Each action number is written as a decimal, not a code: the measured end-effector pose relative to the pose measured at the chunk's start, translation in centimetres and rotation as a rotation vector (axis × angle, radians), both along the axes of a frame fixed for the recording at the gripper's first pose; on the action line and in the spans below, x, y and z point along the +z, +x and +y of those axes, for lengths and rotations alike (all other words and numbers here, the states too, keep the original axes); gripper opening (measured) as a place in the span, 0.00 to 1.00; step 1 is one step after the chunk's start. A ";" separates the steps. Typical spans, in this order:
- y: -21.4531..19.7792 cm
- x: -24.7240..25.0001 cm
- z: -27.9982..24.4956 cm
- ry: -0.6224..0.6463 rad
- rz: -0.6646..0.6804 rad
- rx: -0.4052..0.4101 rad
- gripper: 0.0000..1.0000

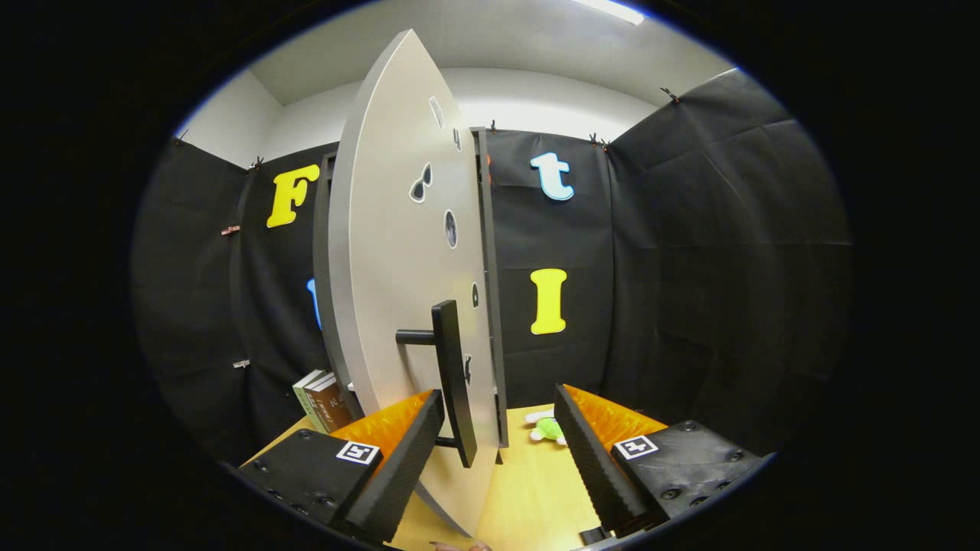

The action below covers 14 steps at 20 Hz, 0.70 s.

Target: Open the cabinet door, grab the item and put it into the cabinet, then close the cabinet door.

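My gripper [498,451] gapes wide, empty, its fingers straddling the cabinet door [398,252] by its handle [453,375] to swing it.

I am seeing an evenly lit booth, bright enough to read all surfaces. Light is coming from a ceiling strip lamp [609,9], which is blowing out to white. The pale cabinet door [398,252] is catching a soft sheen with no hard glare. The fisheye is bending the door into a bow and curving the far walls. The door handle [453,379] is staying sharp, and the bench [536,482] is glowing warm yellow. A shadow is lying under the door's near edge. The claw [498,459], fingers spread apart, is looking slightly soft at its near end.
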<state>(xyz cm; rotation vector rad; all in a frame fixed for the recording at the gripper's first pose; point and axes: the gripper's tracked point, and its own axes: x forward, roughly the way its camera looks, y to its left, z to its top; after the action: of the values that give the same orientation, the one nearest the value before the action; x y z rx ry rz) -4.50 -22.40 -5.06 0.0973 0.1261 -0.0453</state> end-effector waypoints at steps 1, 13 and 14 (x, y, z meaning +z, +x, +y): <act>0.1 -0.1 1.0 0.005 0.002 -0.007 0.95; 3.3 -1.1 11.3 0.020 0.006 -0.074 0.96; 3.6 -1.3 12.0 0.019 0.012 -0.070 0.96</act>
<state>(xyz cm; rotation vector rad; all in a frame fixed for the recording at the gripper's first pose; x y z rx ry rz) -0.95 -10.37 -6.34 0.1200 0.1349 -0.1148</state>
